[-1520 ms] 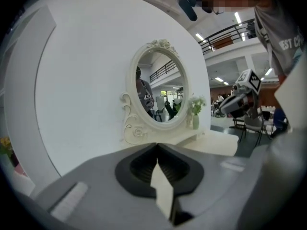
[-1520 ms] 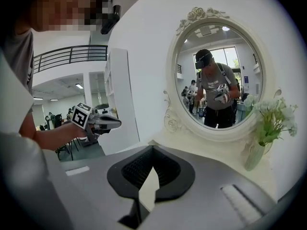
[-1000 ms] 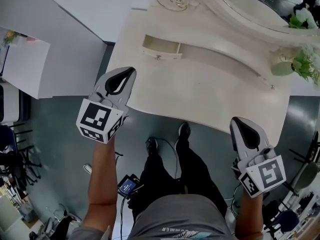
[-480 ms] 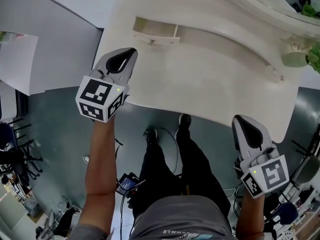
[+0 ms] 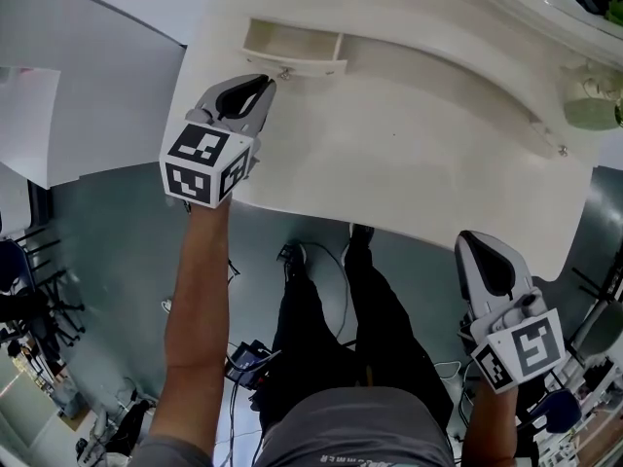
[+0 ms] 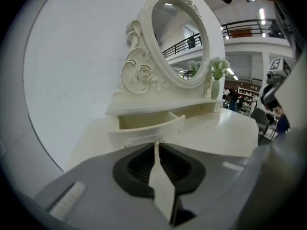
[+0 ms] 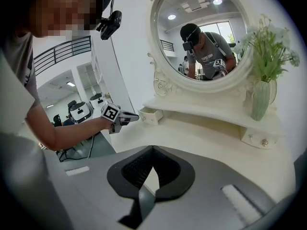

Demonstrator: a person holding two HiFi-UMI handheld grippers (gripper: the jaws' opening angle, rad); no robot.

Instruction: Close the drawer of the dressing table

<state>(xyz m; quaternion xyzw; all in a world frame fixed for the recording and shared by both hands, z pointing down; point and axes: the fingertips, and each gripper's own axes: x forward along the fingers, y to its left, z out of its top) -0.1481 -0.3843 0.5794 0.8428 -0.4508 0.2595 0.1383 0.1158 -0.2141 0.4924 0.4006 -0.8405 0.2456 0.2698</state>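
Nearest, off the front edge of the dressing table at its right end: the right gripper, jaws pressed together with nothing between them. Farther in, over the table's left part: the left gripper, jaws just opening and only a slit apart, tips right at the small knob without clearly pinching it. Behind the knob, at the left end of the table's raised shelf: the drawer, pulled out, long axis running along the table's width, curved front panel facing the table's front edge, open top showing only bare pale wood. At the shelf's right end: a second small drawer, pushed in flush. On top of the shelf at that end: a pale vase holding green stems with white flowers. At the table's back: an oval mirror in a carved white frame.
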